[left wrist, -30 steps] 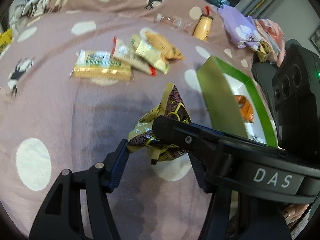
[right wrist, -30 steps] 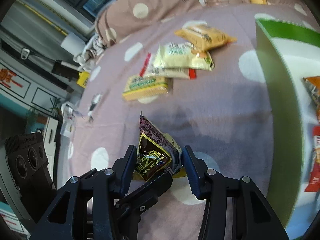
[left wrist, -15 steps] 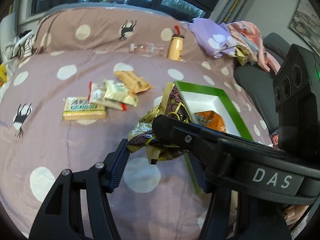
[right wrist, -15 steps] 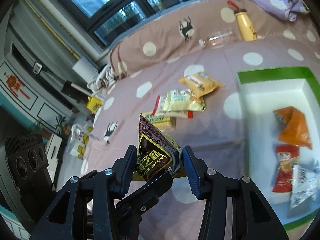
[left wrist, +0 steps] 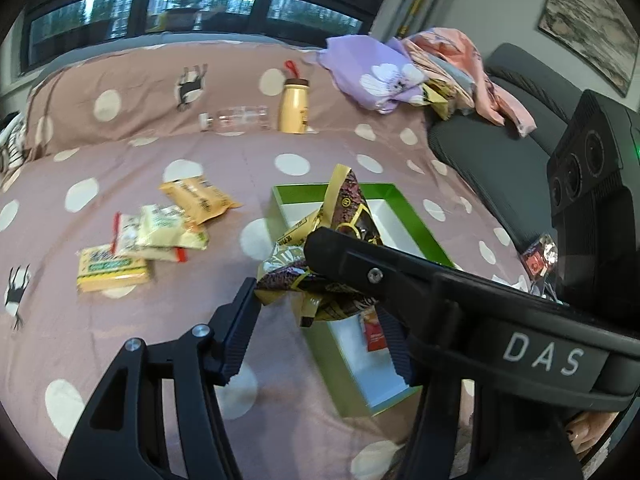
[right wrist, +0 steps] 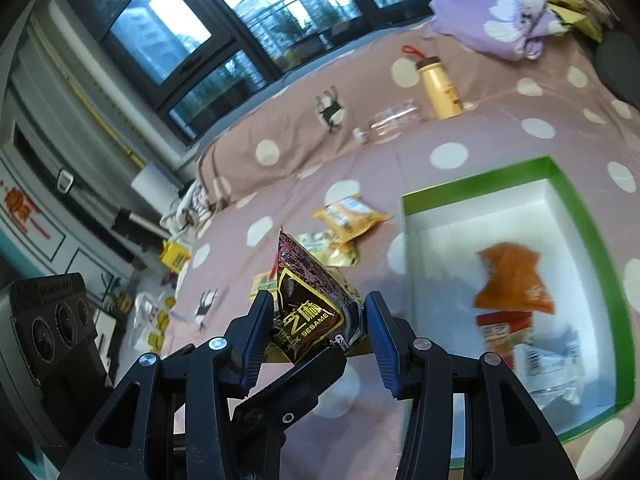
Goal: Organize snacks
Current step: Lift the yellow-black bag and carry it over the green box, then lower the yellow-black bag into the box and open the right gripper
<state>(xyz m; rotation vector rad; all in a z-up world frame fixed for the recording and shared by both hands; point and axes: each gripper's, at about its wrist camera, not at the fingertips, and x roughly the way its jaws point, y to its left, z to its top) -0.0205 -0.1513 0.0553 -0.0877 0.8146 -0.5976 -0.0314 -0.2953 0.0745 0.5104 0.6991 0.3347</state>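
Observation:
A dark, gold-edged black sesame packet [left wrist: 348,208] hangs above the bed, by the near left corner of the green box [left wrist: 332,189]. My left gripper [left wrist: 320,320] is shut on its lower part. A finger [left wrist: 380,268] of my right gripper crosses in front of it. In the right wrist view the same packet [right wrist: 304,300] sits between the blue pads of my right gripper [right wrist: 316,332], which is shut on it. The box [right wrist: 480,176] lies to the right, holding an orange packet [right wrist: 512,280], a red one [right wrist: 500,332] and a clear one [right wrist: 548,364].
Loose snacks lie on the pink dotted bedcover: an orange pack [left wrist: 196,198], a pale green one [left wrist: 168,232] and a yellow bar [left wrist: 112,270]. A yellow bottle [left wrist: 294,106] and a clear bottle [left wrist: 236,118] stand by the pillow. Clothes [left wrist: 376,76] are piled on a dark sofa [left wrist: 480,152].
Both grippers have risen with the packet still gripped between them. The bed has dropped away, the whole box has come into view beside the packet, and the windows now show.

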